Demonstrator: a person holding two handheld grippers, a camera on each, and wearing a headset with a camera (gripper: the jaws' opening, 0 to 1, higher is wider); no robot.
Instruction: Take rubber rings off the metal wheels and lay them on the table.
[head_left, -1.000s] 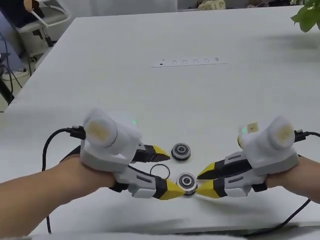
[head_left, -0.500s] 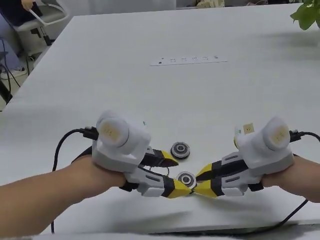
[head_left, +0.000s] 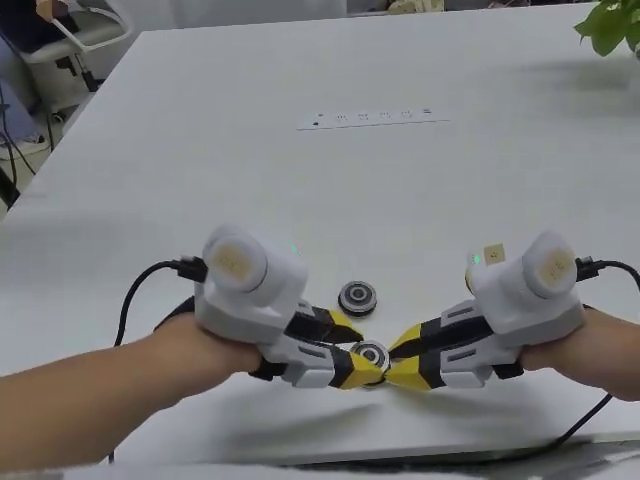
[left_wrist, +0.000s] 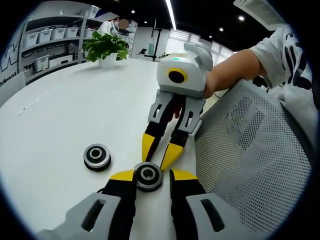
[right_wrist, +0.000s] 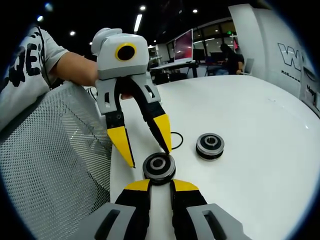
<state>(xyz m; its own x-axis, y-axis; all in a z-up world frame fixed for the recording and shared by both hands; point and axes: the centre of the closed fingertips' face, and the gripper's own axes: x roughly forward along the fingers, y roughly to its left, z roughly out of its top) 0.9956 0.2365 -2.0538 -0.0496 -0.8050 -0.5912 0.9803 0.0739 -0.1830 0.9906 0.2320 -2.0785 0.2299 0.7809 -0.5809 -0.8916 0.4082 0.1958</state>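
The work centres on the front wheel (right_wrist: 159, 167), which lies flat on the table (head_left: 300, 200) close to the edge nearest the person. The left gripper (right_wrist: 150, 157) reaches in from one side of this wheel with its jaws parted to about the wheel's width, straddling it. One tip touches the rim, while a sliver of table shows between the other tip and the rim, so it does not look pinched yet. The right gripper (left_wrist: 154, 165) comes at the same wheel from the opposite side. Its jaws are narrow, nearly together, with the tips right at the rim and nothing held between them.

A second wheel (right_wrist: 210, 145) sits just beyond the front wheel, apart from it and from both grippers. A loose rubber ring (right_wrist: 182, 140) lies flat on the table beside the front wheel, partly hidden behind one of the left gripper's jaws.

By my reading, one ring is already off and laid down. Both wheels have a dark outer band, probably rubber still in place, though that is hard to confirm. The front wheel seems to be the one in hand, with the second wheel left to do.
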